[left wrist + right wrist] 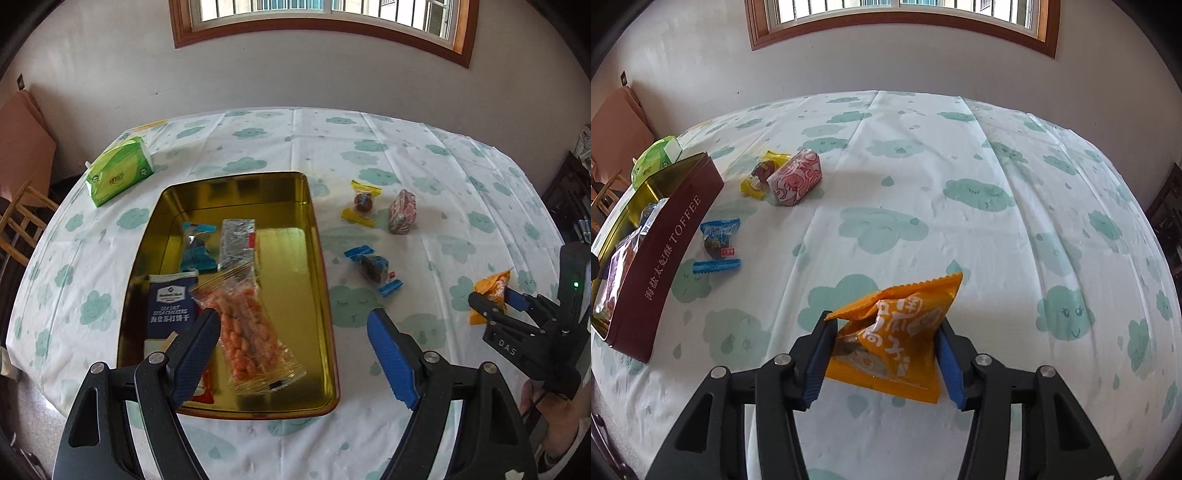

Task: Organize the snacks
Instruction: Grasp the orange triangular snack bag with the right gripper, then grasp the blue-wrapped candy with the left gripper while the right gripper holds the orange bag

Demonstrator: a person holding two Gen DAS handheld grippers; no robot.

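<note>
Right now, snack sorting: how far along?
Roughly half. Done: the gold tin already holds four snacks, including the orange cracker bag and the sea salt crackers. In hand: the right gripper is shut on the orange packet; the left gripper is open above the tin. Left on the cloth: the yellow candy, pink packet and blue candy.

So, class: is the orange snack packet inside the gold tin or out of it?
Out. The right gripper is shut on the orange packet, over the tablecloth, well apart from the gold tin.
</note>
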